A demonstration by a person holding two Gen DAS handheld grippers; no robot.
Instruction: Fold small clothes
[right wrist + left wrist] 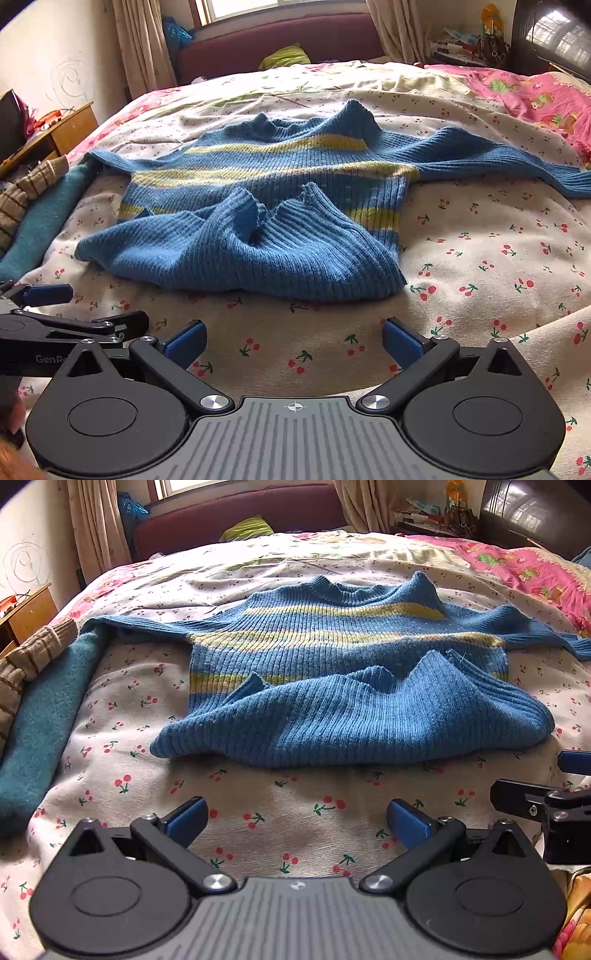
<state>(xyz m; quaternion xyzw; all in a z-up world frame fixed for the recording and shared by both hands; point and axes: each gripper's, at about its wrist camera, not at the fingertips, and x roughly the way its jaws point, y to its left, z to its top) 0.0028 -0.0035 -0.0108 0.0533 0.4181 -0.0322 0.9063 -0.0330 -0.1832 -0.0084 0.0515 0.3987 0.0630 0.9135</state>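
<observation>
The blue sweater (332,653) with yellow stripes lies in the middle of the bed (295,812), on a cherry-print sheet. Its hem is folded up over the lower body, and both sleeves stretch out to the sides. The collar points toward the far window. A teal garment (44,716) and a brown striped one (33,653) lie at the bed's left edge, just beside one sleeve. Nearer the cameras, the left gripper (297,819) and right gripper (294,341) hover over bare sheet, each spread wide and holding nothing.
</observation>
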